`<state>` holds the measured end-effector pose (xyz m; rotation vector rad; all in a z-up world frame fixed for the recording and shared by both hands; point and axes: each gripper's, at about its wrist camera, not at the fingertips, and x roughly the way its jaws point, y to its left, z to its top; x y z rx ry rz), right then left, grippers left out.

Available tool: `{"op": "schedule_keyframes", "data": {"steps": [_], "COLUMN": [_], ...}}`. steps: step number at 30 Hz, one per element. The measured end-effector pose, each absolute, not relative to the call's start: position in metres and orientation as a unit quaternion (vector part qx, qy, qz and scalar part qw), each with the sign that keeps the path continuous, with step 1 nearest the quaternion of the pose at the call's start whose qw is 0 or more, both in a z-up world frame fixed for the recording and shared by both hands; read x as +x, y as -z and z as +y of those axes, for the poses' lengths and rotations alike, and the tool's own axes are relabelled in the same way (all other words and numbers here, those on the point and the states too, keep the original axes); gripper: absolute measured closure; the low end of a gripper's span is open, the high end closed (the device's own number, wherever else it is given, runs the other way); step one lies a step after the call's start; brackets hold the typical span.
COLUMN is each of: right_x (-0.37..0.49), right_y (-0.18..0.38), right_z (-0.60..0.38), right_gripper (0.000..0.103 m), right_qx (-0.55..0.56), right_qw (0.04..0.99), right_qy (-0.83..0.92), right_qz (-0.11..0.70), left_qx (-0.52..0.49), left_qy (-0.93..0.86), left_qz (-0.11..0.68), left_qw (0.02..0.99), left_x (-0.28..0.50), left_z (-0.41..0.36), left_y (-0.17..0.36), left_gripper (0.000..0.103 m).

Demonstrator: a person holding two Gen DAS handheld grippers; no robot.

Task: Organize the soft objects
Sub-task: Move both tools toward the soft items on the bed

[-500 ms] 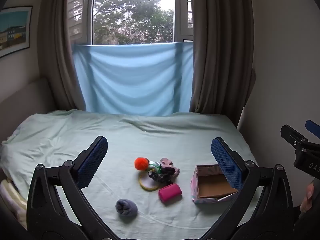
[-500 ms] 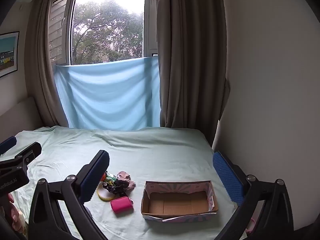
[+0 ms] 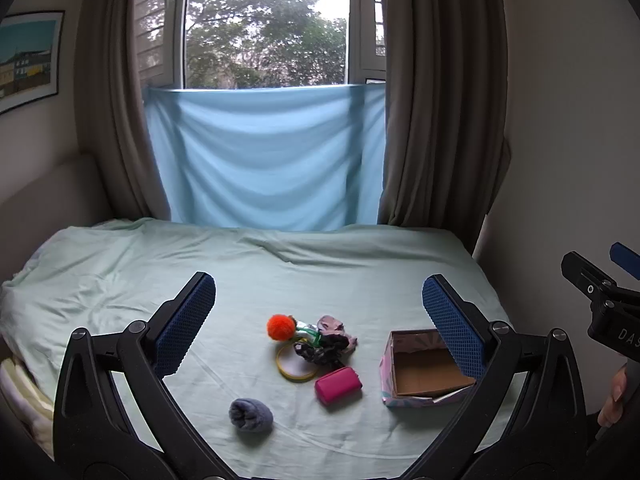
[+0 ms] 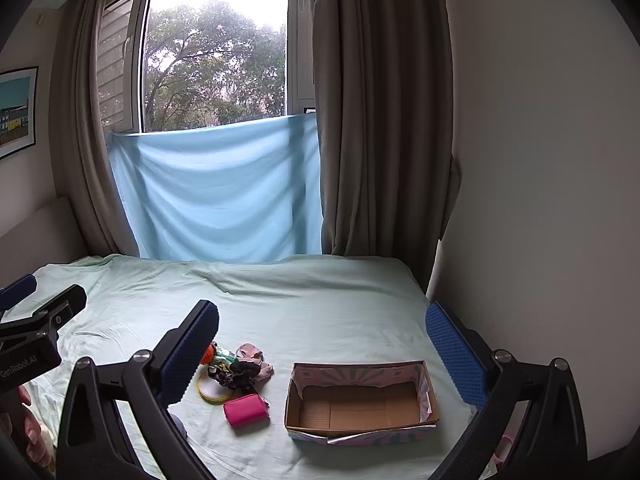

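Observation:
On the pale green bed sheet (image 3: 280, 280) lies a small pile: an orange pompom (image 3: 281, 326), a pink cloth (image 3: 336, 326), a dark scrunchie (image 3: 320, 350) and a yellow ring (image 3: 294, 366). A magenta pouch (image 3: 338, 385) (image 4: 245, 410) lies in front of it, and a rolled grey sock (image 3: 250, 414) sits nearer still. An empty cardboard box (image 3: 424, 372) (image 4: 360, 398) stands to the right. My left gripper (image 3: 320, 320) hovers open above the pile, holding nothing. My right gripper (image 4: 322, 344) is open above the box, also holding nothing.
A wall (image 4: 540, 200) runs along the bed's right edge. Brown curtains (image 3: 440, 100) and a blue cloth (image 3: 264, 160) hang at the window behind the bed. A person's fingers (image 3: 614, 396) hold the other gripper's handle at the right edge.

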<state>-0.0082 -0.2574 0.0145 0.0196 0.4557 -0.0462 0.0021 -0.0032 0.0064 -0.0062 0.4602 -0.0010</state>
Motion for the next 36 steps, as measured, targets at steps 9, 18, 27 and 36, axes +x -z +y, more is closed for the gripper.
{"op": "schedule_keyframes", "data": {"steps": [9, 18, 27, 36], "right_x": [-0.01, -0.009, -0.008, -0.006], "right_y": [-0.014, -0.01, -0.009, -0.008], "right_z": [-0.255, -0.254, -0.252, -0.255], "right_gripper": [0.0, 0.0, 0.0, 0.0], "right_qx": [0.011, 0.016, 0.019, 0.025], "right_qw": [0.974, 0.975, 0.976, 0.976], "right_qy": [0.02, 0.018, 0.012, 0.008], "right_qz": [0.223, 0.221, 0.218, 0.216], "left_qx": [-0.004, 0.001, 0.005, -0.004], "left_qy": [0.0, -0.001, -0.001, -0.001], "left_qz": [0.226, 0.222, 0.218, 0.226], "left_qw": [0.974, 0.975, 0.976, 0.974], "left_x": [0.001, 0.0, -0.001, 0.002], "left_z": [-0.006, -0.001, 0.002, 0.004], "left_y": [-0.01, -0.005, -0.006, -0.004], "left_gripper": [0.0, 0.0, 0.0, 0.0]}}
